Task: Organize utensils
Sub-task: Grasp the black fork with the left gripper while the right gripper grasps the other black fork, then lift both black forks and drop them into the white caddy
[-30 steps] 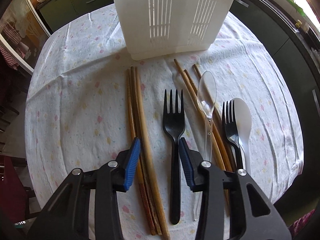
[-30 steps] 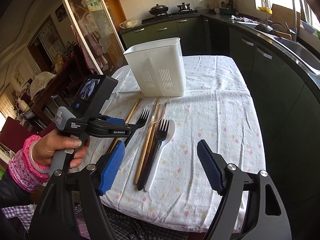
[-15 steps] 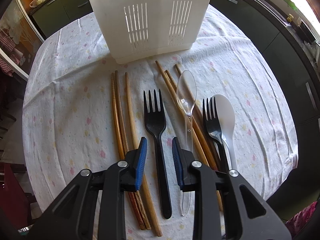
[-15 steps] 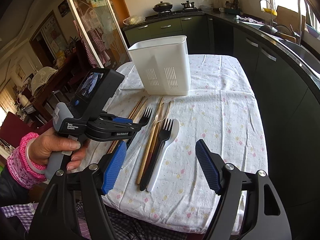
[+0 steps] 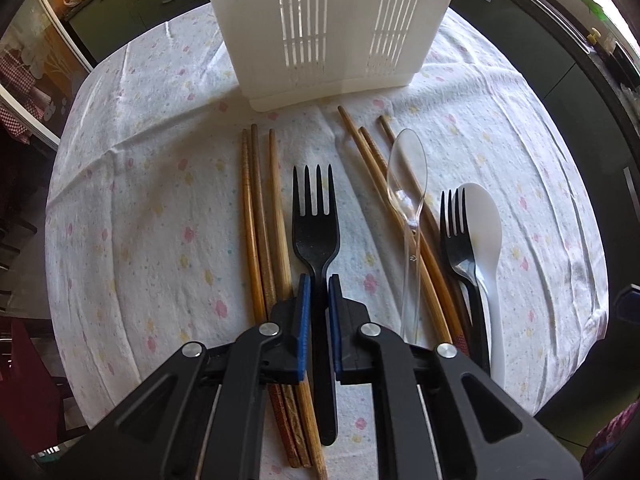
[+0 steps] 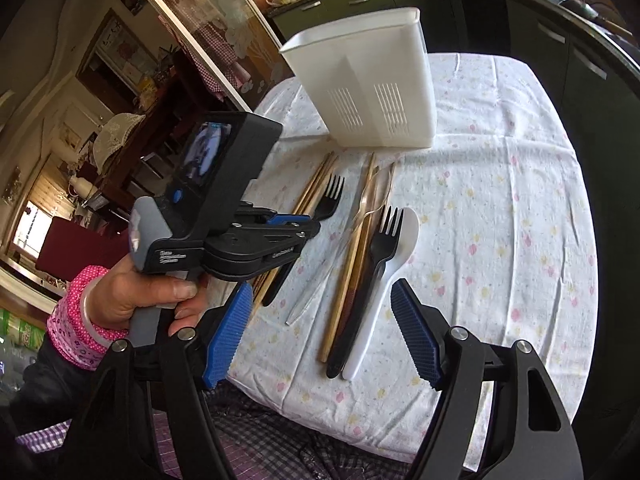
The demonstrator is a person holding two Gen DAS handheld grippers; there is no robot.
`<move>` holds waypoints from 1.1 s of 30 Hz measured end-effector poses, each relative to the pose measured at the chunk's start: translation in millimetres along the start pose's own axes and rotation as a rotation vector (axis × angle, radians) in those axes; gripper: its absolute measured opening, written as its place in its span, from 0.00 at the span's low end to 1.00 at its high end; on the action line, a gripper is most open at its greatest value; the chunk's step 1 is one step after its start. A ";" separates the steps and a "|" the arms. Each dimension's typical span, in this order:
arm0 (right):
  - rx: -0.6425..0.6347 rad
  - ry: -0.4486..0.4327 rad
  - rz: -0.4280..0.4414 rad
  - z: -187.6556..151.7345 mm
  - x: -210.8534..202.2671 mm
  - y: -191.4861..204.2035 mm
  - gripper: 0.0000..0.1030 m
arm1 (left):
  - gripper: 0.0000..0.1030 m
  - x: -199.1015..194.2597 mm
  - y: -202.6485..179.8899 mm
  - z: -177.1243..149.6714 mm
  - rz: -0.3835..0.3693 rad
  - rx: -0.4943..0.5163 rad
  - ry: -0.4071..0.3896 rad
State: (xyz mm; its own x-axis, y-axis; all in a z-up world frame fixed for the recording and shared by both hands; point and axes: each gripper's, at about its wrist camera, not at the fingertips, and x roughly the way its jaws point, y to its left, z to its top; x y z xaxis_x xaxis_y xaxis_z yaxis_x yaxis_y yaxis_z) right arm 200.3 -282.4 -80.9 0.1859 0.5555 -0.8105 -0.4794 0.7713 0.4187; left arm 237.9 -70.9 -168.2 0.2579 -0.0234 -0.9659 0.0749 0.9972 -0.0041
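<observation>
Fork (image 5: pixel 316 216) number one, the black one lying just in front of the white caddy (image 5: pixel 332 24), now has the left gripper (image 5: pixel 317 280) closed in on its neck. A second ago the blue fingers (image 5: pixel 303 320) stood wide apart, with the fork's handle and a chopstick between them; half a second ago they had narrowed; now they are pressed against the handle from both sides, pinching it just behind the head. The fork lies flat on the tabletop (image 5: pixel 140 220), tines toward the caddy, so the grip looks made but the lift has not begun.

Chopsticks (image 5: pixel 260 220), three of them, lie touching the fork's left side, and the left finger sits right against them, so they may drag as the fork rises. On the fork's other side lie more chopsticks (image 5: pixel 364 152), a clear spoon (image 5: pixel 408 184), a second black fork (image 5: pixel 456 232) and a white spoon (image 5: pixel 484 232), all untouched.

The right gripper (image 6: pixel 320 332) hangs near the tabletop's near edge, well apart from the caddy, its fingers spread wide and holding nothing. Judging from this, sorting is only starting: the next move should be lifting the fork and dropping it into the caddy.
</observation>
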 end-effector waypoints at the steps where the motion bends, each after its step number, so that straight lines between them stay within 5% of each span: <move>1: 0.024 0.035 -0.001 4.9 10.8 -4.9 0.50 | 0.09 1.4 0.9 -0.3 -0.003 0.002 -0.002; 3: 0.065 0.096 -0.007 12.4 29.8 -14.3 0.32 | 0.09 0.2 4.1 -0.3 -0.010 0.004 -0.005; 6: 0.068 0.157 -0.054 18.7 50.7 -16.1 0.23 | 0.09 -2.3 3.6 -2.0 -0.015 0.012 -0.012; 24: 0.049 0.287 -0.186 28.9 115.3 -5.1 0.22 | 0.09 -2.4 -7.8 -6.7 -0.031 0.037 -0.020; 33: 0.047 0.201 -0.159 29.5 97.9 -8.9 0.09 | 0.09 -6.1 -5.4 -10.7 -0.037 0.043 -0.028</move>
State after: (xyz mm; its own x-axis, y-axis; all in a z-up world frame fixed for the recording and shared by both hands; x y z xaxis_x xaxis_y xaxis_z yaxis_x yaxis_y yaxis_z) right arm 248.1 -225.7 -152.0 0.0795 0.3572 -0.9306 -0.4166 0.8600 0.2945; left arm 225.6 -75.4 -165.0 0.2813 -0.0627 -0.9576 0.1257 0.9917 -0.0281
